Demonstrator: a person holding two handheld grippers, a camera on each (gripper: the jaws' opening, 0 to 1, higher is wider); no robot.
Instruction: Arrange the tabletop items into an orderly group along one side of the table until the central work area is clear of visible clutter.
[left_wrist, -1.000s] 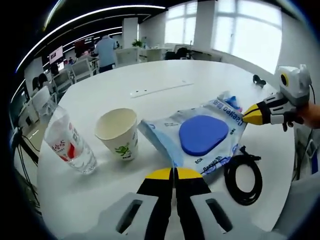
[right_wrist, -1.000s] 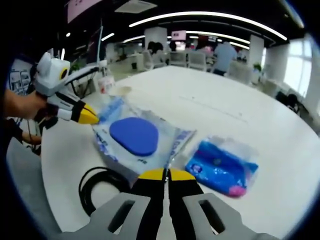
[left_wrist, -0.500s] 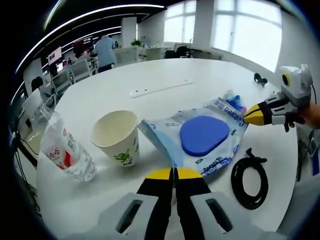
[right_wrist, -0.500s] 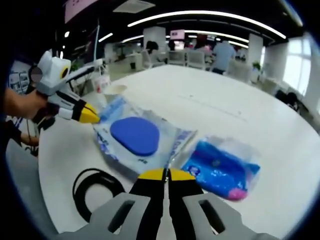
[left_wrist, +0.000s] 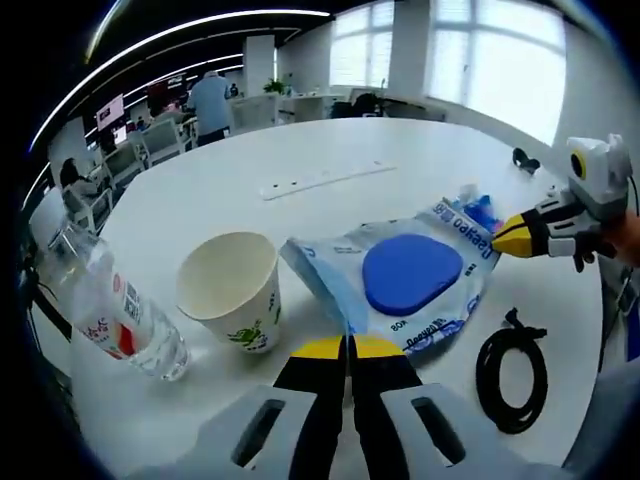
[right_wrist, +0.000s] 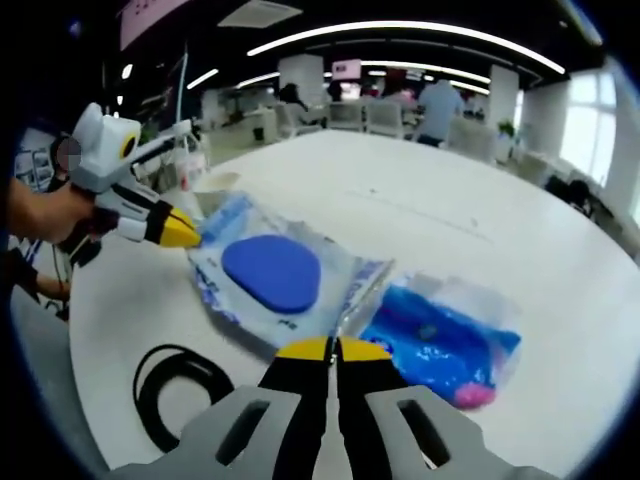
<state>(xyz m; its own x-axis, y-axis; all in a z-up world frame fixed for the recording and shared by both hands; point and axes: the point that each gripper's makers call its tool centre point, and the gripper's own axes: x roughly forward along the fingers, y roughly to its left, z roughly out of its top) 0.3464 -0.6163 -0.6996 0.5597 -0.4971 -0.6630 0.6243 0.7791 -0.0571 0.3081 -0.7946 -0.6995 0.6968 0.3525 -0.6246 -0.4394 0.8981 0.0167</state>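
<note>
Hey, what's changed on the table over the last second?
The left gripper and right gripper, shut on opposite edges of the wipes pack, seem to have slid it away from the black cable; a gap now shows. Both grips held; paper cup, bottle and blue pouch look unmoved.

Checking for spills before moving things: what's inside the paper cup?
The paper cup stands upright and open beside the plastic bottle. Its visible inner wall looks bare; the bottom is hidden behind the near rim.

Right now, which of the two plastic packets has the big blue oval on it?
The larger packet between the two grippers, its corners at their tips. The smaller blue packet beside it has a pink end and no oval.
</note>
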